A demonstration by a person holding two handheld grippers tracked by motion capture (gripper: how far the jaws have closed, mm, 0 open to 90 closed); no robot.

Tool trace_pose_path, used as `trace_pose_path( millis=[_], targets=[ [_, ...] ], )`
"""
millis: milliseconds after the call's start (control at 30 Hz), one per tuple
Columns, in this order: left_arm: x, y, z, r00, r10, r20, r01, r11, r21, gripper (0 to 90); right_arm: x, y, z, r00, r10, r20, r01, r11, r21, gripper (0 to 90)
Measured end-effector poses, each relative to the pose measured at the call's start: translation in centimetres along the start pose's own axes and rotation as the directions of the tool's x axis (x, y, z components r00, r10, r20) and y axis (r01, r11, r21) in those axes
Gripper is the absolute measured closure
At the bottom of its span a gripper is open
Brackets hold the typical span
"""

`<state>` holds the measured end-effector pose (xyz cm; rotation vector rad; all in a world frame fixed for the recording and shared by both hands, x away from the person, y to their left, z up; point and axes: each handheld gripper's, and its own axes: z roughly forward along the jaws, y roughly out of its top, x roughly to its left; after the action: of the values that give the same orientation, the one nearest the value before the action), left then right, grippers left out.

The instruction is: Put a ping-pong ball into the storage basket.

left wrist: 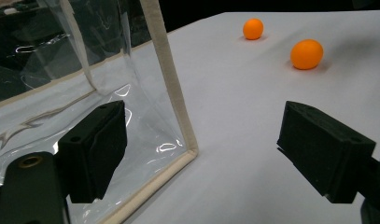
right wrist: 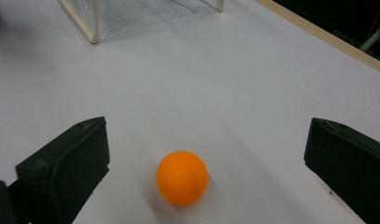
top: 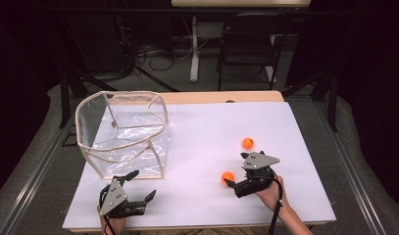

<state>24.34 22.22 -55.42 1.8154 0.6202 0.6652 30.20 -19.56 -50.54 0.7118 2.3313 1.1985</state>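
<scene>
Two orange balls lie on the white table sheet (top: 207,122). The nearer ball (top: 228,177) (right wrist: 181,177) rests on the sheet between the wide-apart jaws of my right gripper (top: 236,170) (right wrist: 207,135), touching neither jaw. The farther ball (top: 247,143) (left wrist: 253,28) sits free just beyond that gripper. A clear plastic bag with beige trim (top: 123,132) stands open at the left. My left gripper (top: 143,184) (left wrist: 208,144) is open and holds nothing, just in front of the bag's near corner (left wrist: 171,84). From there the nearer ball (left wrist: 307,54) lies off to the right.
The sheet's front edge runs close under both hands. A wooden table edge (top: 221,97) shows behind the sheet. Beyond it stand a dark chair (top: 248,44) and a white table leg (top: 194,49) among floor cables.
</scene>
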Motion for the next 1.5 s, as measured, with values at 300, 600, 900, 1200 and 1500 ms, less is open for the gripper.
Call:
trace_pose_path(
  millis=[300, 600, 900, 1200, 1500],
  targets=[
    [0.0, 0.0, 0.0, 1.0, -0.003, 0.001, 0.003, 1.0, -0.004, 15.7, -0.1, 0.4, 0.8, 0.9999, -0.006, -0.014, 0.007, 1.0, 0.026, 0.0],
    [0.0, 0.0, -0.1, 1.0, -0.003, 0.001, 0.003, 1.0, -0.003, 15.7, 0.0, 0.4, 1.7, 0.9994, -0.005, -0.034, 0.007, 0.998, 0.058, 0.0],
    [0.0, 0.0, -0.1, 1.0, 0.0, 0.004, 0.0, 1.0, -0.002, 15.6, 0.1, 0.0, 2.5, 0.9985, 0.001, -0.055, 0.004, 0.996, 0.09, 0.0],
    [0.0, 0.0, -0.1, 1.0, -0.001, 0.003, 0.001, 1.0, -0.003, 15.6, 0.2, -0.5, 2.9, 0.998, 0.003, -0.064, 0.004, 0.993, 0.12, 0.0],
    [0.0, 0.0, -0.2, 1.0, 0.001, 0.003, -0.001, 1.0, -0.004, 15.7, 0.3, -1.1, 3.2, 0.9977, 0.005, -0.068, 0.005, 0.99, 0.141, 0.0]
  ],
)
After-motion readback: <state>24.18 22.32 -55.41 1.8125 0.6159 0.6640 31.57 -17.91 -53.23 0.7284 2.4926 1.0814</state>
